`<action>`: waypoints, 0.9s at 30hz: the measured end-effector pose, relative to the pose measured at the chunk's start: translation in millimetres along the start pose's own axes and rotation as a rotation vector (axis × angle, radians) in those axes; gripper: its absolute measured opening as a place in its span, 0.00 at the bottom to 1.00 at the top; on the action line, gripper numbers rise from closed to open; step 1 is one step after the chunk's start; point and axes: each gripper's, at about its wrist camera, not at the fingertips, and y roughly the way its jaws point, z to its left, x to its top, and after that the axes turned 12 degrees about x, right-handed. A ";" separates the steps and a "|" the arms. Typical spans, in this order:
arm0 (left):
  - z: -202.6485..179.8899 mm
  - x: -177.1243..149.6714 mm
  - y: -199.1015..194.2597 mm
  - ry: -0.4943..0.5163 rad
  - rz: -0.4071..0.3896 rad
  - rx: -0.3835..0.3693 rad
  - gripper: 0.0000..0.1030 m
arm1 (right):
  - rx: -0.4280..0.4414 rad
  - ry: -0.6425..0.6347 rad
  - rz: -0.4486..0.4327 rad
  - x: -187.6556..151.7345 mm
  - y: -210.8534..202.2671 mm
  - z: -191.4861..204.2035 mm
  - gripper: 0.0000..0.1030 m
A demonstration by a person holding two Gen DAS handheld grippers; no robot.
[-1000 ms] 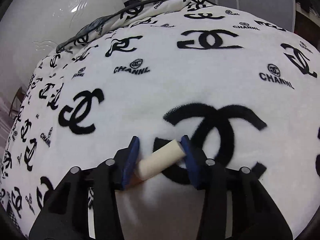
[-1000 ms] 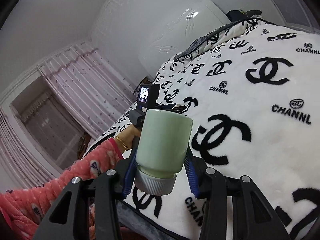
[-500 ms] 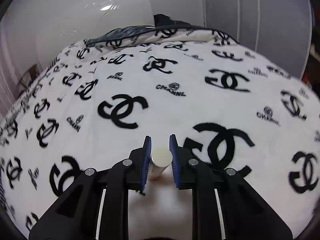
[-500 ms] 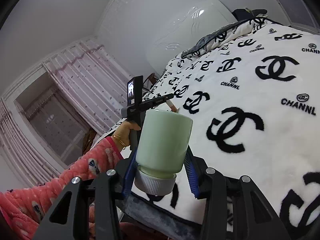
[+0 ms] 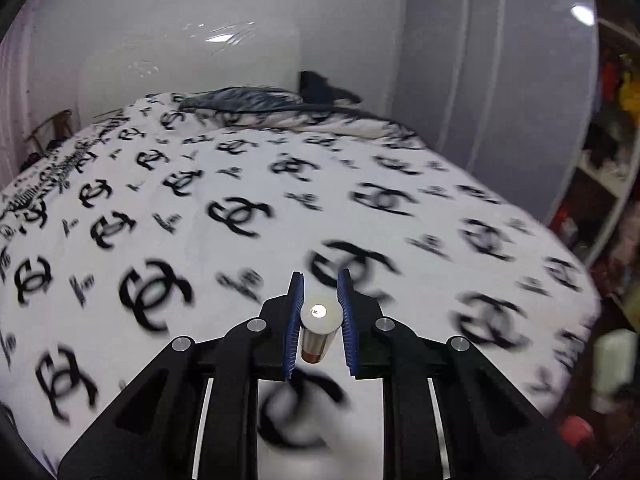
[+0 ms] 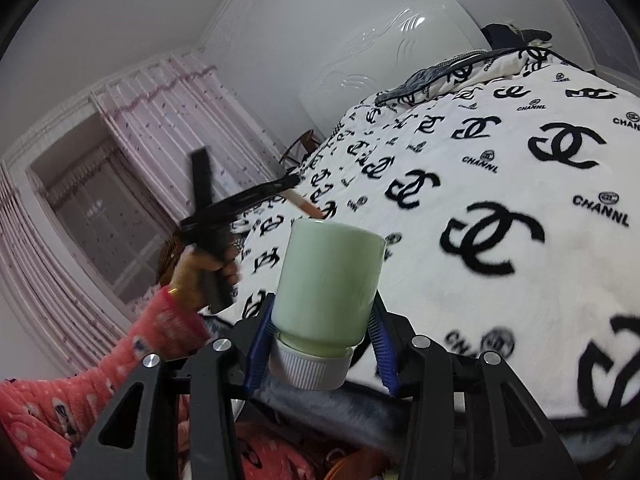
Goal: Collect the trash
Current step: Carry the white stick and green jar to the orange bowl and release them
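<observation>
- Trash in question was a small cream-coloured cylinder (image 5: 319, 330), pinched between the blue pads of the left gripper (image 5: 320, 312) and held clear above the bed (image 5: 420, 208).
- Its capped end faced the camera; a reddish-brown tip showed at the other end, seen also in the right wrist view (image 6: 301, 203), where the cylinder stuck out past the left gripper's fingers.
- It was judged light, stiff and smooth, hence liable to slip or swivel; a hold across its middle, as shown, was judged soundest.
- Left gripper jaws were seen clenched on the cylinder, with no gap at either pad.
- Right gripper (image 6: 322, 344) was seen grasping a pale green bottle (image 6: 330, 280) upside down, its ribbed white cap (image 6: 310, 368) toward the camera, the pads set low on the body just above the cap.
- That bottle was judged rigid, plastic and probably light; its slick wall was thought to call for a firm squeeze.
- A hand (image 6: 204, 268) in a pink sleeve (image 6: 120, 360) was seen on the left gripper's handle, beside the bed's edge.
</observation>
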 end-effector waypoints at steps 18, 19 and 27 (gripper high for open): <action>-99.4 -299.9 -95.2 -0.113 0.419 -0.274 0.17 | -0.110 0.133 0.422 -185.8 38.1 3.7 0.43; -102.6 -316.4 -81.4 -0.137 0.471 -0.266 0.17 | -0.133 0.153 0.460 -200.2 46.7 -5.2 0.43; -124.1 -410.2 27.3 -0.194 0.875 -0.035 0.17 | -0.336 0.397 0.703 -287.0 98.5 -90.8 0.46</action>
